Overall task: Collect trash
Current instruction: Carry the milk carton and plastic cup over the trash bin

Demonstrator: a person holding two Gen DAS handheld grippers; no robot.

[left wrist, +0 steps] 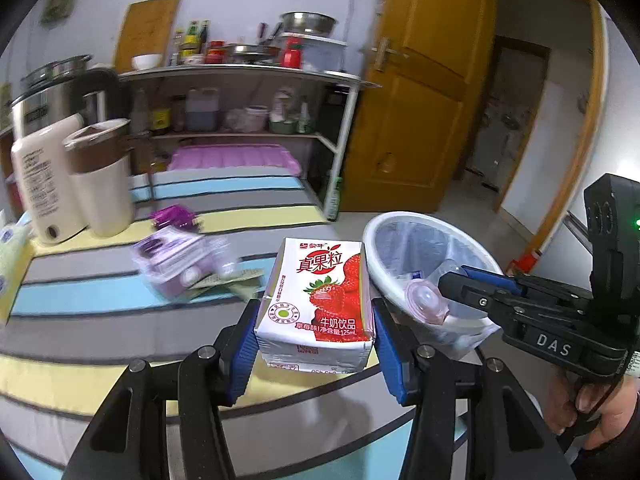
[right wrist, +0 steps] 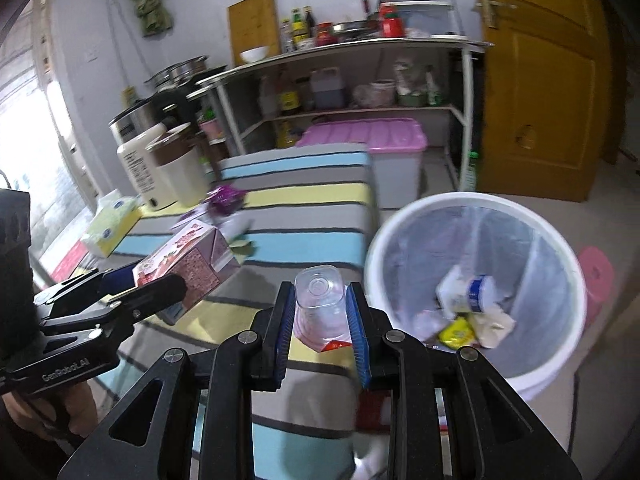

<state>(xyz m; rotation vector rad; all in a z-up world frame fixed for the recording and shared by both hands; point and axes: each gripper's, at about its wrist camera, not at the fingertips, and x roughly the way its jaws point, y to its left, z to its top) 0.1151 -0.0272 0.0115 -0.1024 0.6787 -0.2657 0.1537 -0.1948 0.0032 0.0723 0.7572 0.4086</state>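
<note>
My left gripper (left wrist: 314, 320) is shut on a strawberry milk carton (left wrist: 320, 300) and holds it above the striped table, left of the white trash bin (left wrist: 380, 236). The carton also shows in the right wrist view (right wrist: 188, 264). My right gripper (right wrist: 320, 312) is shut on a clear plastic jelly cup (right wrist: 320, 304) near the bin's left rim (right wrist: 384, 228). In the left wrist view the cup (left wrist: 424, 298) hangs over the bin's near rim. The bin is lined with a bag and holds several pieces of trash (right wrist: 472, 312). Purple wrappers (left wrist: 176, 256) lie on the table.
A cream blender jug (left wrist: 104, 176) and a lotion bottle (left wrist: 40, 184) stand at the table's back left beside a tissue box (right wrist: 110, 226). A metal shelf (left wrist: 240, 100) with kitchenware and a pink-lidded crate (right wrist: 376, 140) stand behind. A yellow door (left wrist: 420, 80) is to the right.
</note>
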